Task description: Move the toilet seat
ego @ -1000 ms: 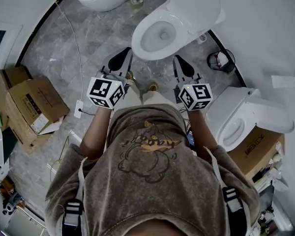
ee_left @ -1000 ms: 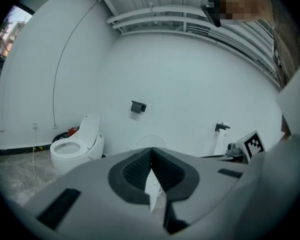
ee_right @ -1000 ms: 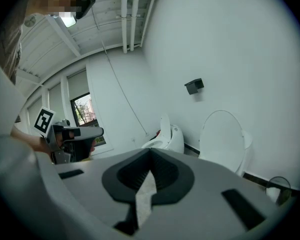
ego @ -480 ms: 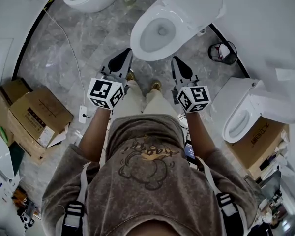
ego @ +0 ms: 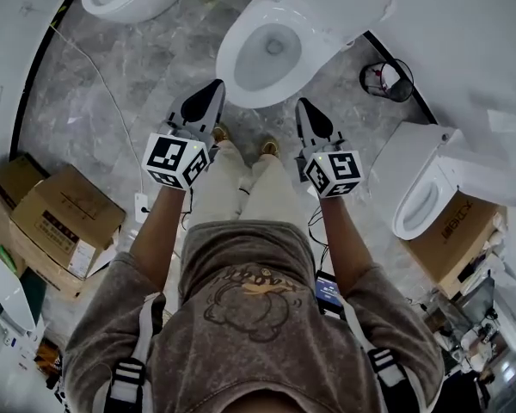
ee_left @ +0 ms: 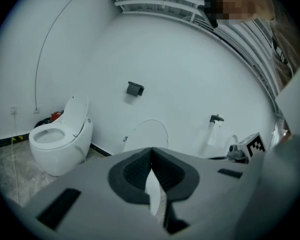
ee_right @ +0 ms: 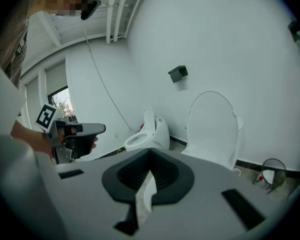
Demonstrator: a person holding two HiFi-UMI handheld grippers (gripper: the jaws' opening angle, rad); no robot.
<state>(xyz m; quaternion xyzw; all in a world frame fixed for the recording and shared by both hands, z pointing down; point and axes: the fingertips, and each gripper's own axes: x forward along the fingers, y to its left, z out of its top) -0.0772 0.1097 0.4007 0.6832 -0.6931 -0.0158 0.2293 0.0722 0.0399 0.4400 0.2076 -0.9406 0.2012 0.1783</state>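
**Head view:** A person is standing on the grey floor (ego: 155, 58) and facing the middle toilet (ego: 279, 46). The left tongs (ego: 213, 89) and the right tongs (ego: 302, 103) are pointing at the bowl's near rim, one to each side, and neither is touching it. The toilet seat (ego: 229, 61) seems to be lying down around the bowl, though it is hard to tell apart from the rim. The lid (ego: 335, 3) is leaning up against the far wall. Judging by this, the person is squaring up for the reach and the seat has not yet been handled. Both forearms are stretching forward side by side with the elbows bent and the marker cubes facing up. Cardboard boxes (ego: 56, 222) are sitting near left, and a small bin (ego: 387, 80) is standing to the toilet's right.

**Left gripper view:** The left tongs (ee_left: 151, 159) are pressing together with nothing between them, aiming just under the raised lid (ee_left: 147, 134). A second toilet (ee_left: 60, 139) is standing far left with its own lid up. The right tongs' cube (ee_left: 252, 144) is showing at the right edge.

**Right gripper view:** The right tongs (ee_right: 150, 159) are likewise resting together and carrying nothing. The raised lid (ee_right: 212, 129) is rising just beyond them to the right. The left tongs (ee_right: 72, 134) are hovering level at the left, held in a hand.
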